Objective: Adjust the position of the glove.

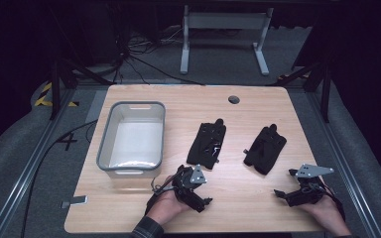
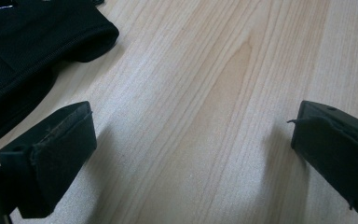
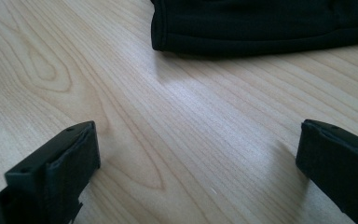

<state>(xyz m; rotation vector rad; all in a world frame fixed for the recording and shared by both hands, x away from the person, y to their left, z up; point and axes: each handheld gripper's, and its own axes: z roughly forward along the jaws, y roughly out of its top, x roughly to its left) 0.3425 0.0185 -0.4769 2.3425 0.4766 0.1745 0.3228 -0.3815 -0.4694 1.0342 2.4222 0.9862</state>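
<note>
— What is the overhead camera catching?

— Two black gloves lying on the wooden table (image 1: 258,208): the left glove (image 1: 207,144) just ahead of the left gripper (image 1: 204,202), the right glove (image 1: 265,148) ahead of the right gripper (image 1: 279,194). A grey bin (image 1: 104,144) is sitting off to the left gripper's outer side.

— And the gripper views?

— Both are showing jaws spread wide over bare wood grain, gripping nothing, a glove edge lying beyond.

— The room?

— Dark, with grey carpet and cables trailing.
</note>
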